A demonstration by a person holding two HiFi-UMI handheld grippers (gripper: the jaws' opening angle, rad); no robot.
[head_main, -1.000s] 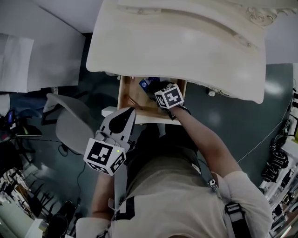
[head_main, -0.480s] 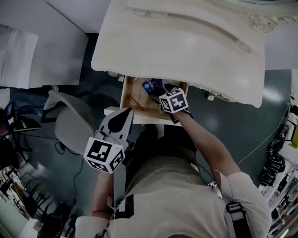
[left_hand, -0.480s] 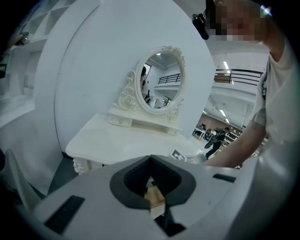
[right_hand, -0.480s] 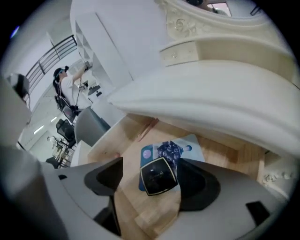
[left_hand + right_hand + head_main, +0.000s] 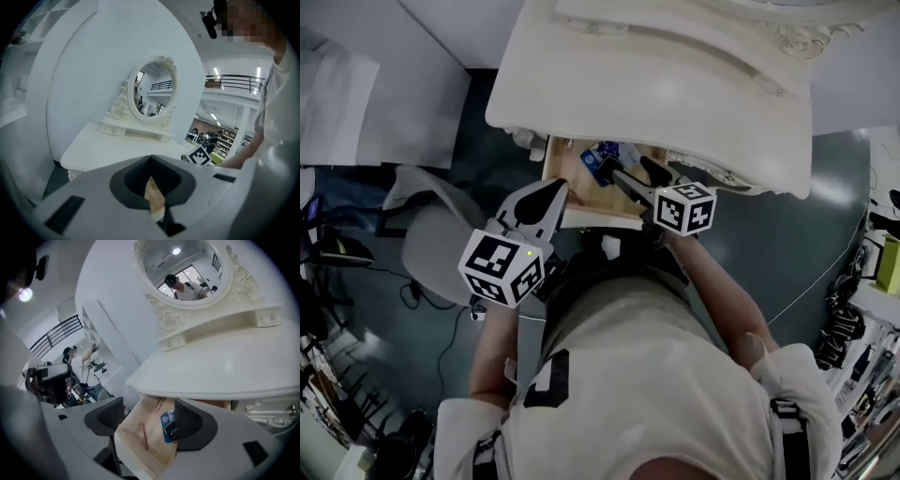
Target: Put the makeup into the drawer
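Observation:
The wooden drawer (image 5: 581,192) stands pulled out under the white vanity table (image 5: 656,84). Inside lie a blue makeup pack (image 5: 602,157), a black compact (image 5: 172,432) beside it and a thin pink stick (image 5: 142,437). My right gripper (image 5: 630,171) hovers over the drawer's right side, open, with nothing between its fingers; in the right gripper view the drawer (image 5: 150,446) shows between the jaws of the right gripper (image 5: 150,427). My left gripper (image 5: 546,199) is at the drawer's front left corner, shut, with nothing seen in it. In the left gripper view the left gripper (image 5: 151,164) points at the table top.
An oval mirror (image 5: 152,89) in an ornate white frame stands at the back of the table. A grey chair (image 5: 441,244) sits on the dark floor to the left. White panels line the upper left; cluttered shelves lie at the right edge.
The right gripper has lifted out of the drawer and pulled back to the right with nothing in it. The left gripper has shifted slightly towards the drawer's front corner.

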